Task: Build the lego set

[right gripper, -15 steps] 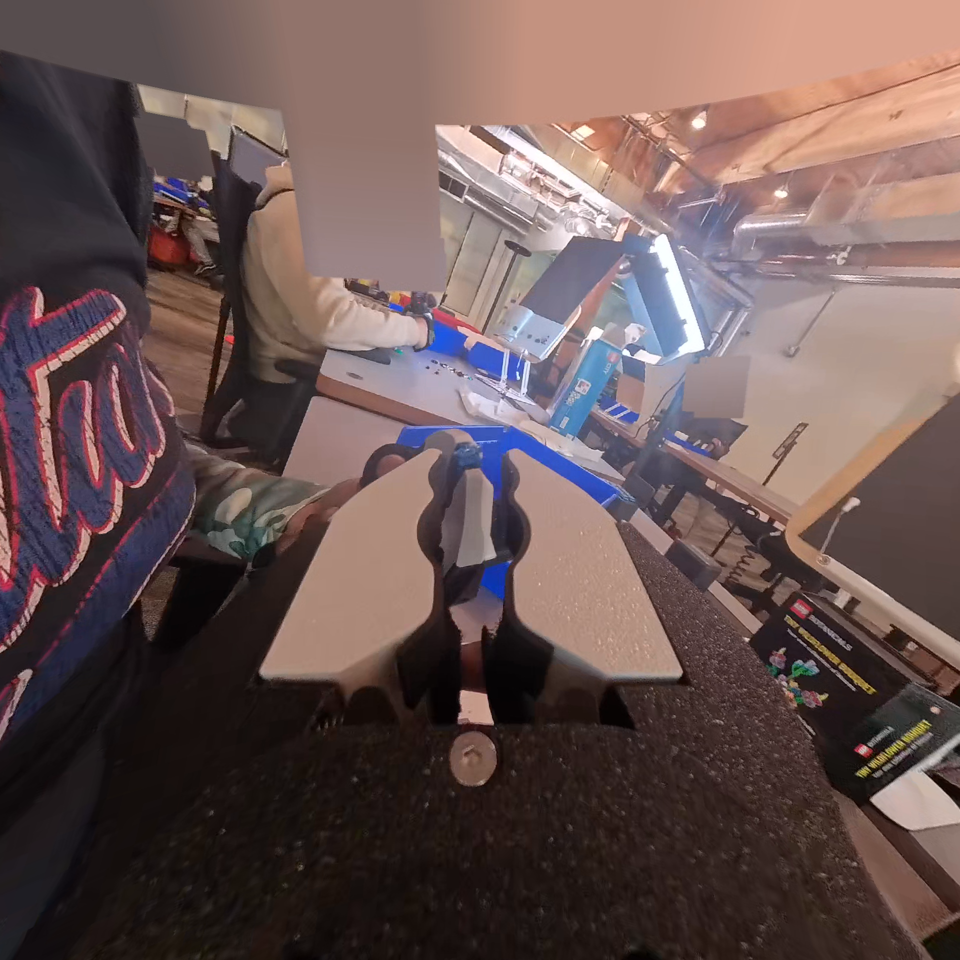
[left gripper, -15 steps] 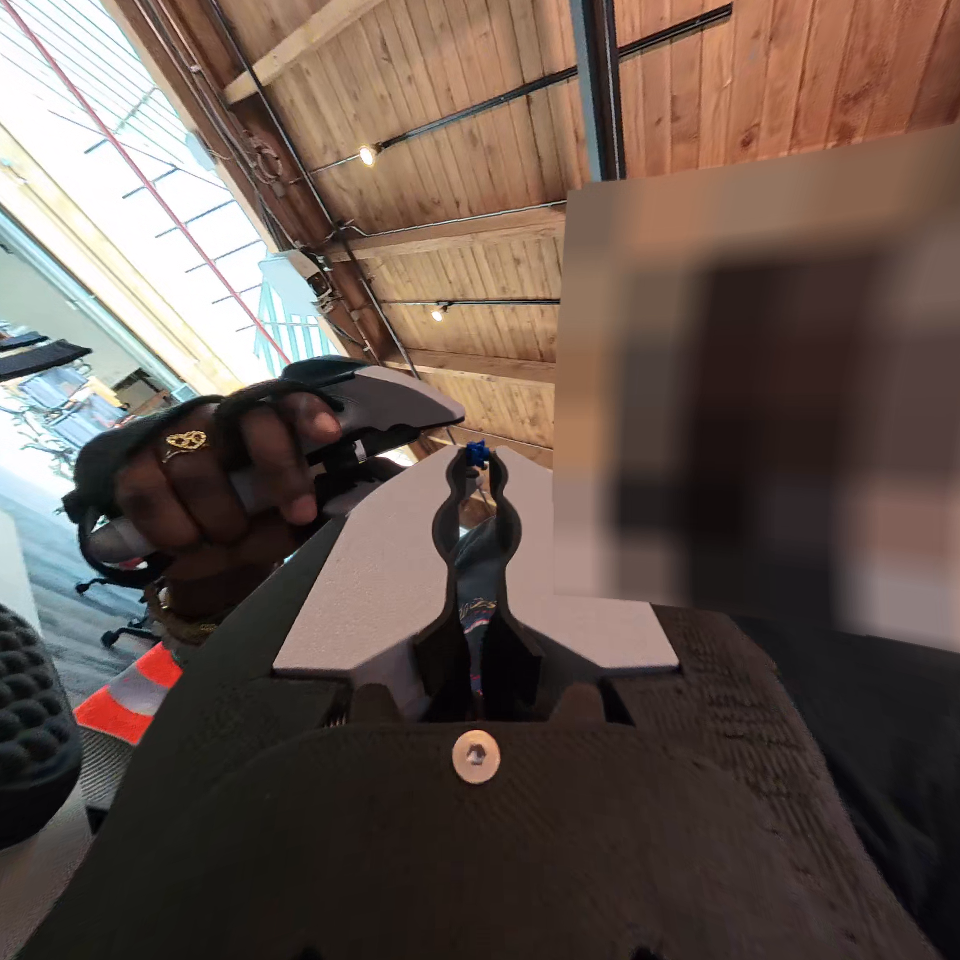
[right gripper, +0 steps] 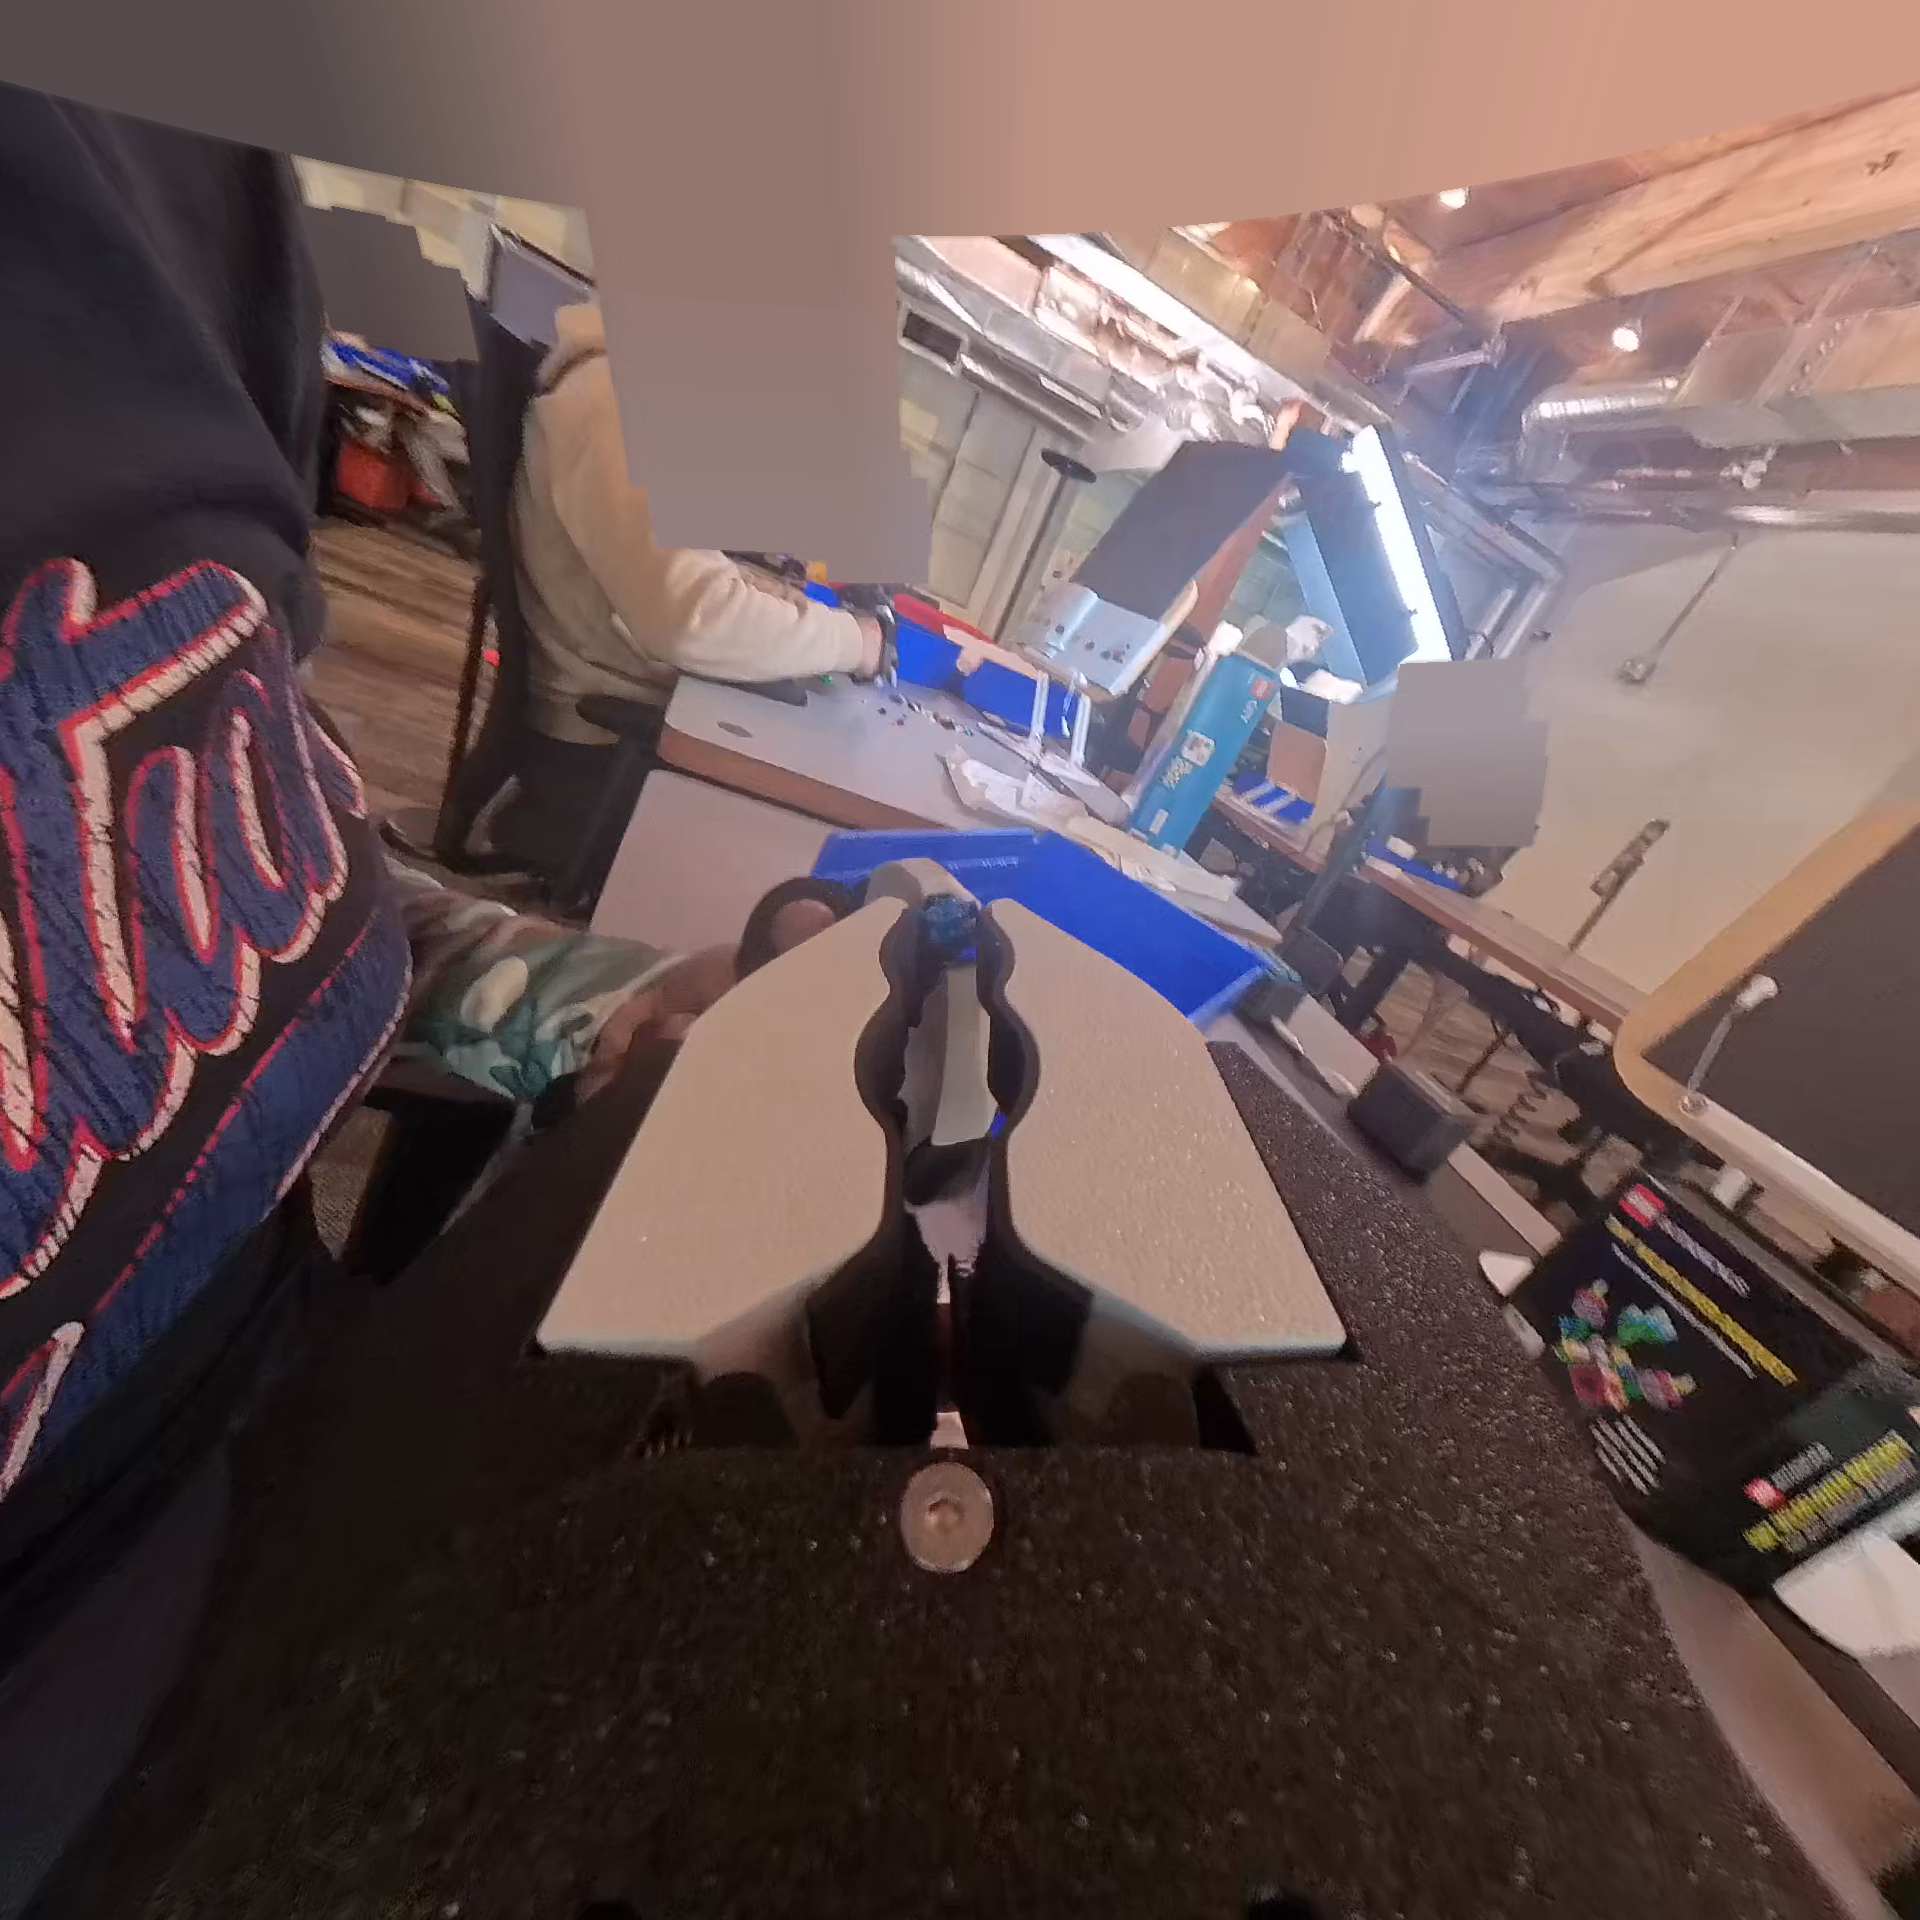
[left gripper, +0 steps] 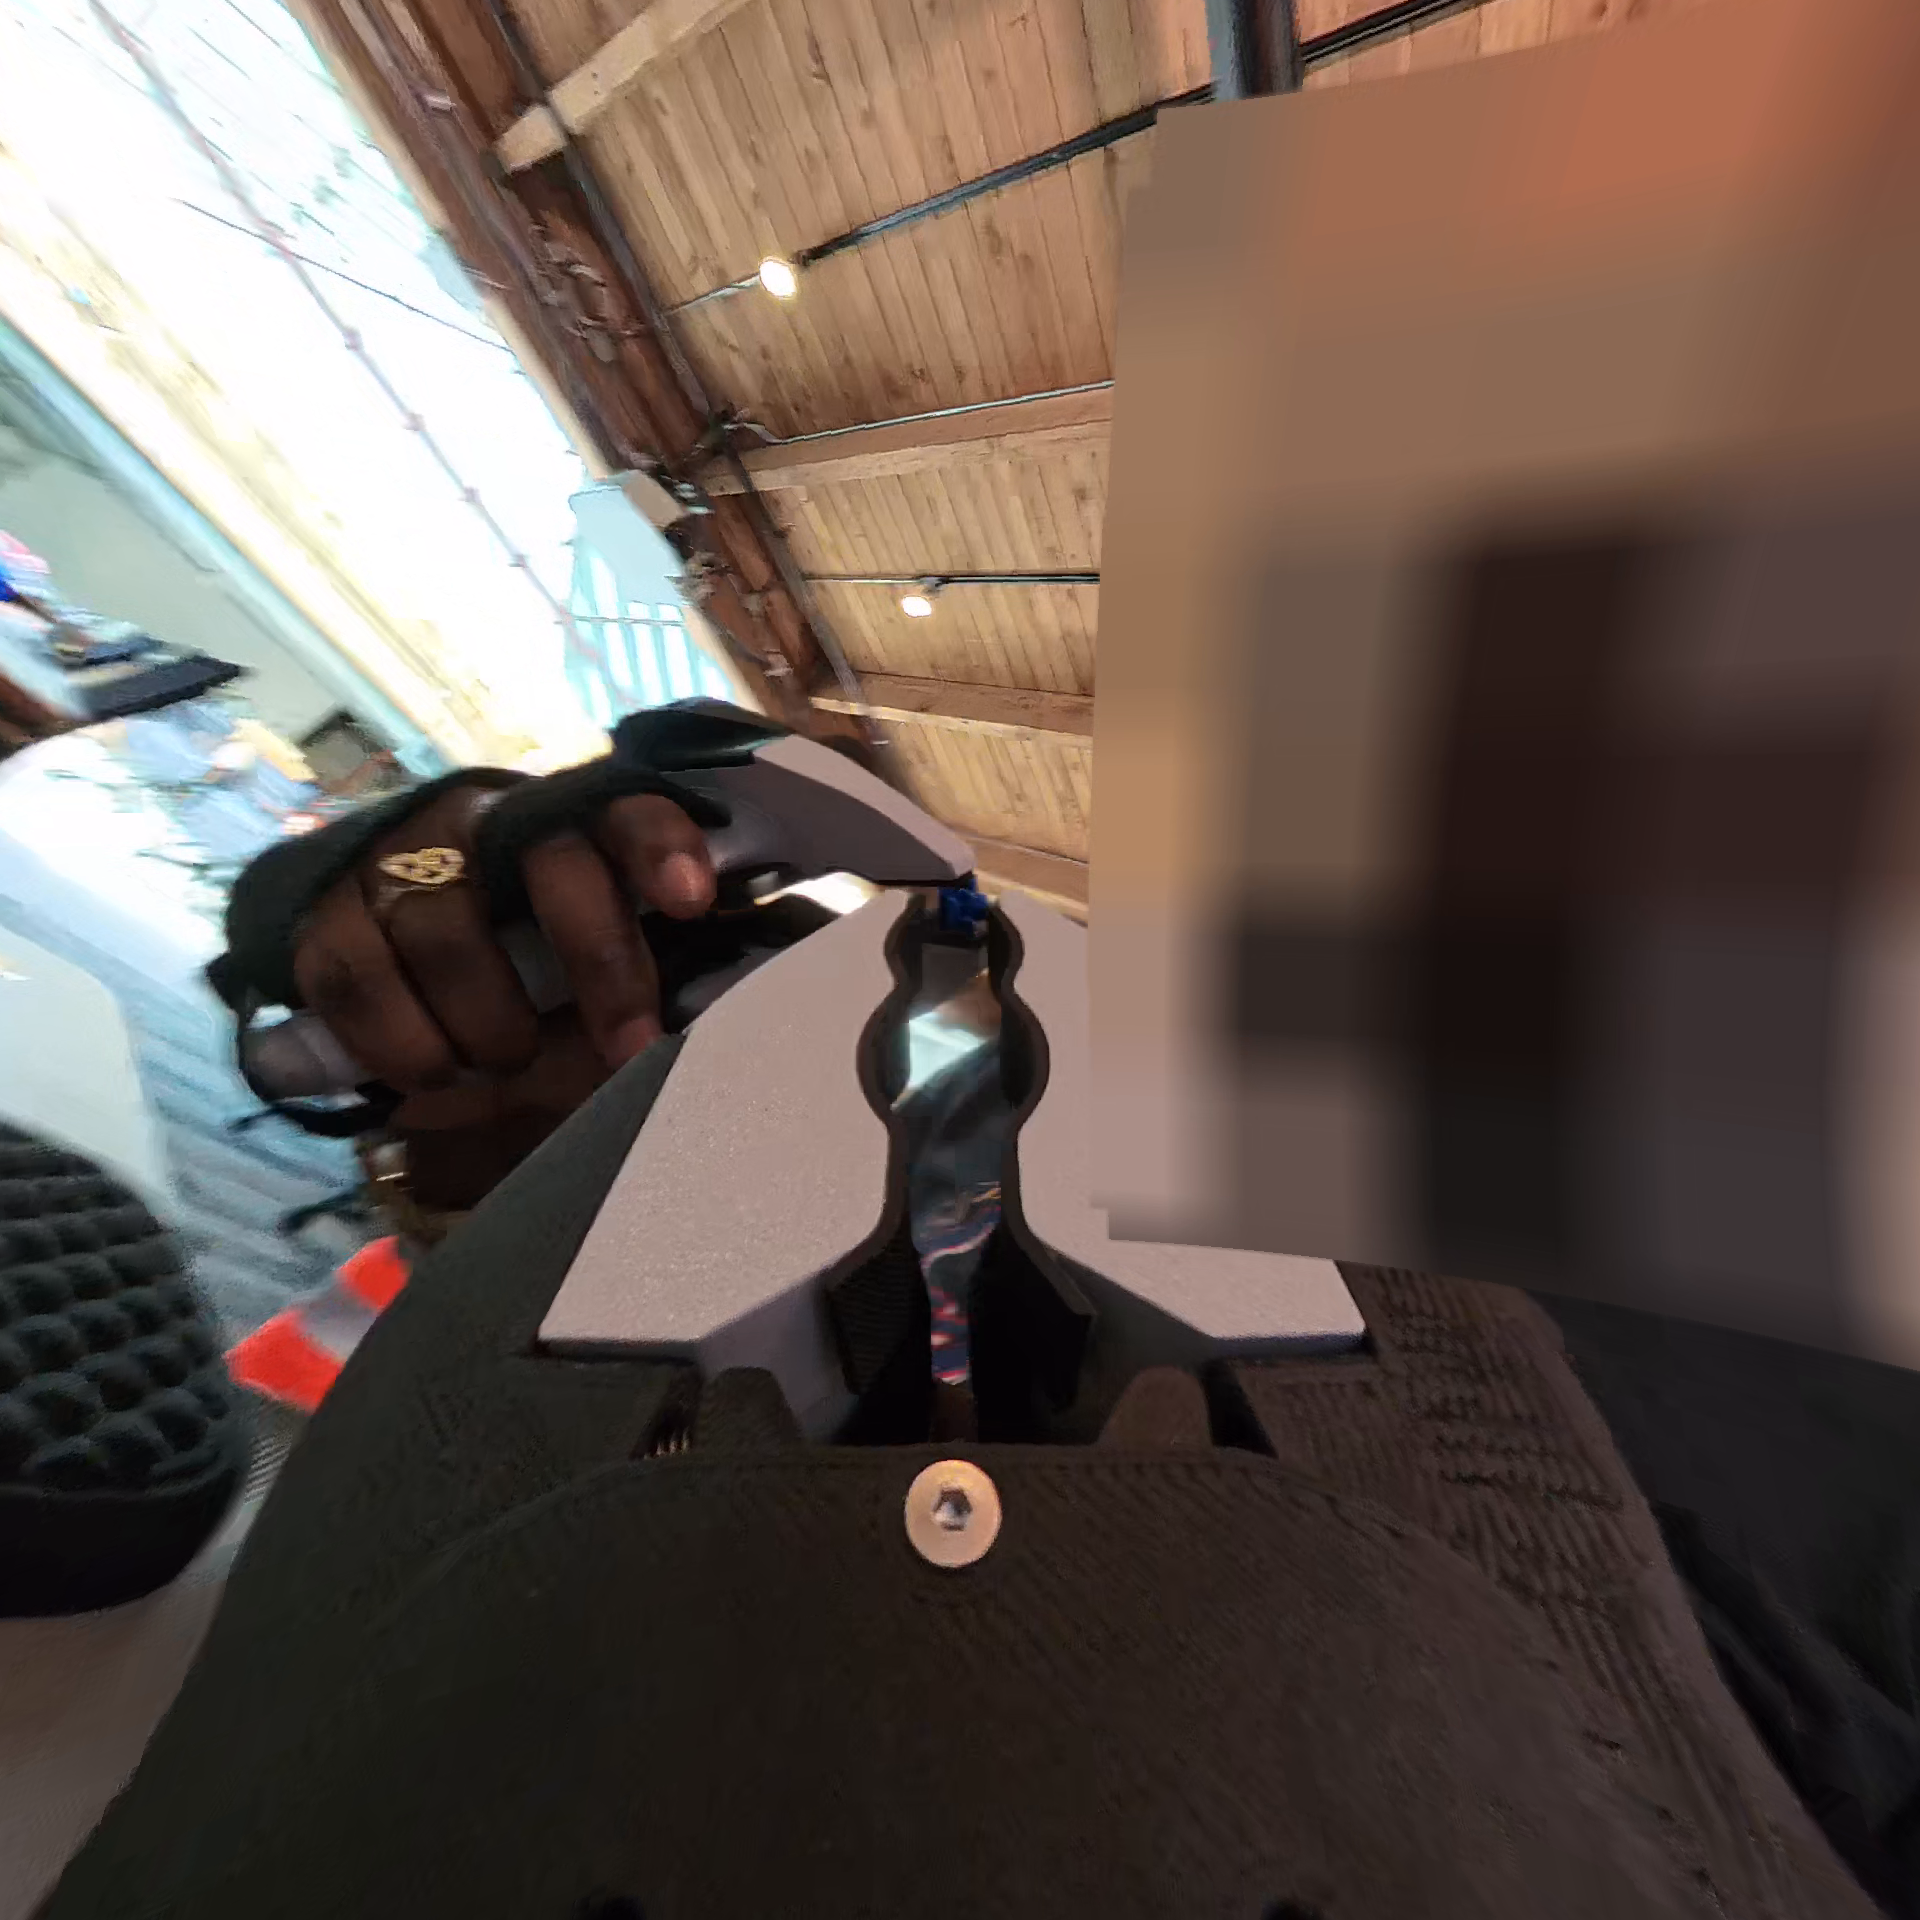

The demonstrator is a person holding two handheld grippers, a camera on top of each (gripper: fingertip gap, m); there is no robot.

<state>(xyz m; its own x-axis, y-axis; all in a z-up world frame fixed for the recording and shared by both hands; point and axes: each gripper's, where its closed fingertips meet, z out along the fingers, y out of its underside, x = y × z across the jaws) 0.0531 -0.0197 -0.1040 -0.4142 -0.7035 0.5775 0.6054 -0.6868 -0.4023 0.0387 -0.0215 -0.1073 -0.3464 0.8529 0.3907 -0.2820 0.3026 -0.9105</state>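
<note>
My left gripper (left gripper: 958,914) points up toward the wooden ceiling and is shut on a small blue lego piece (left gripper: 961,904) at its fingertips. My right gripper (left gripper: 831,821), held by a gloved hand (left gripper: 468,935), comes in from the left, and its tip meets that blue piece. In the right wrist view my right gripper (right gripper: 943,927) is shut on a small blue piece (right gripper: 945,920). The left gripper's grey finger (right gripper: 902,883) shows just behind it. I cannot tell whether it is one piece or two joined.
A blue bin (right gripper: 1101,904) stands on the grey table (right gripper: 707,862) beyond the grippers. A dark lego box (right gripper: 1714,1382) lies at the right. Another person in a cream sleeve (right gripper: 727,613) works at a far table. A black foam pad (left gripper: 94,1351) is at the left. Less than 4 cm separates the two grippers' tips.
The right gripper's tip has closed in on the blue piece at my left fingertips. Both views have tilted slightly. Both grippers stay shut.
</note>
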